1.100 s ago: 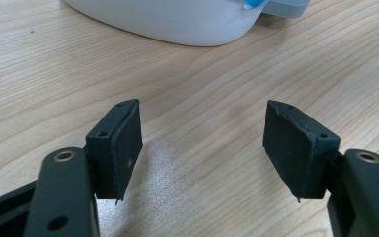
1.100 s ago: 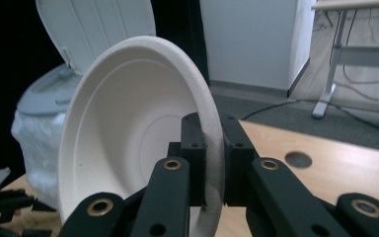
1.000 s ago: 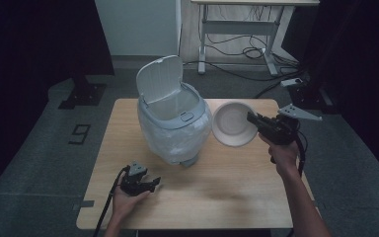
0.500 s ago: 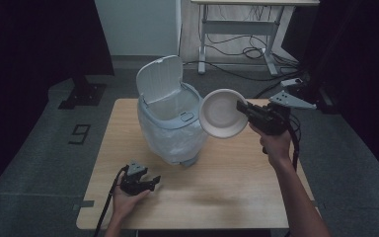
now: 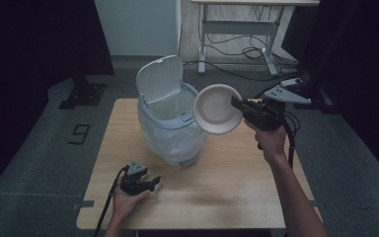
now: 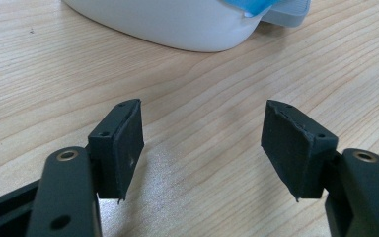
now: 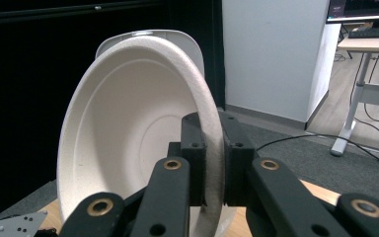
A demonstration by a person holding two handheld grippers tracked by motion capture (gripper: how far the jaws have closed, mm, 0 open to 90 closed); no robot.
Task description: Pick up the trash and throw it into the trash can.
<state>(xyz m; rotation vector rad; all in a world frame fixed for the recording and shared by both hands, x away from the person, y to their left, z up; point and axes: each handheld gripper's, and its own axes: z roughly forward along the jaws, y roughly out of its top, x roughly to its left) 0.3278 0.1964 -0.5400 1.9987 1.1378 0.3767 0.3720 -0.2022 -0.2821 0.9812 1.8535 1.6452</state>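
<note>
Since a second ago, the right gripper (image 5: 237, 105) has lifted the bowl (image 5: 218, 109) off the tabletop (image 5: 237, 182) near the right edge and carried it up and toward the bin (image 5: 170, 129). Now the bowl hangs tilted on its side in the air, its hollow facing the person, just beside the bin's rim and open lid (image 5: 159, 78). In the right gripper view the jaws are clamped on the bowl's (image 7: 133, 133) rim, one pad inside and one outside. Near the front edge, left of centre, the left gripper (image 5: 148, 183) rests on the tabletop as before, its jaws apart with bare wood (image 6: 202, 148) between them.
</note>
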